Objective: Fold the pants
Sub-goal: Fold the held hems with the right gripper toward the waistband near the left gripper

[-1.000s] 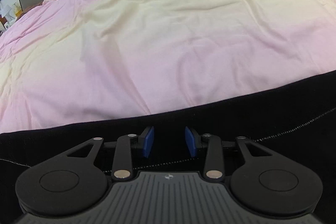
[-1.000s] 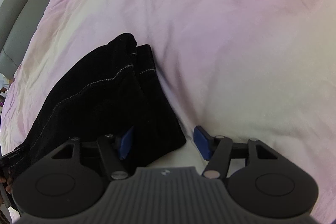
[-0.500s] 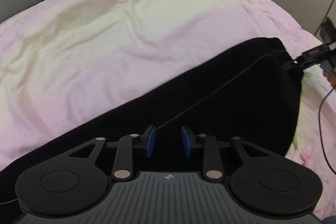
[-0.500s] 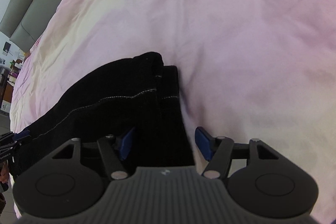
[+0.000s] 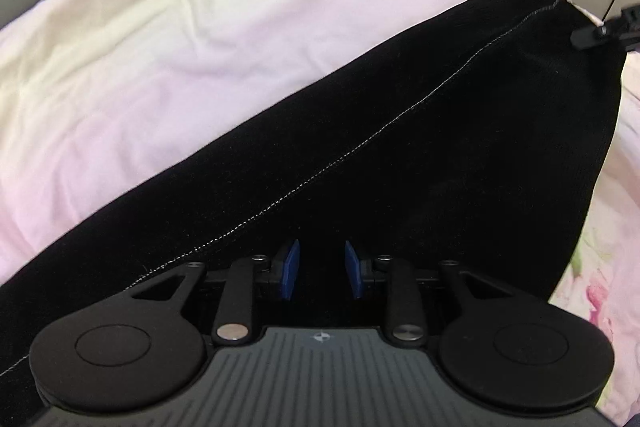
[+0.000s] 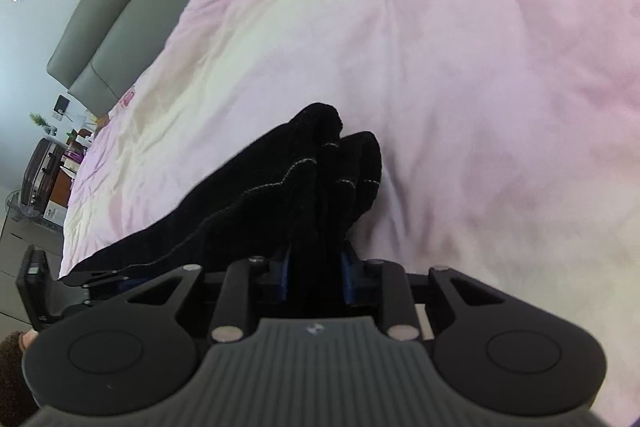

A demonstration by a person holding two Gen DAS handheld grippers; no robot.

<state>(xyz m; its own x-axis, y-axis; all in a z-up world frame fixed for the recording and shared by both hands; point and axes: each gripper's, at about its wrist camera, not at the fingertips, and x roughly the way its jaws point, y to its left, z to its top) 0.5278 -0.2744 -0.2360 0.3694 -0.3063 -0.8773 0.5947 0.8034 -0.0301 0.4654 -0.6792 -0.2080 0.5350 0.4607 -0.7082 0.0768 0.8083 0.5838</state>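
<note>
Both claws, left [image 5: 320, 270] and right [image 6: 315, 277], grip black pants [image 5: 400, 155] over pink duvet [image 5: 200, 39].

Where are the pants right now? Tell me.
The black pants lie stretched on the pink bedspread, between the left gripper and right gripper, which pinches their bunched end.

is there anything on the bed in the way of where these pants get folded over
Nothing visible. The pink bedspread ahead of the black pants shows only wrinkles. The right tool is shut on the bunched end, and the left tool has the fabric between its pads.
</note>
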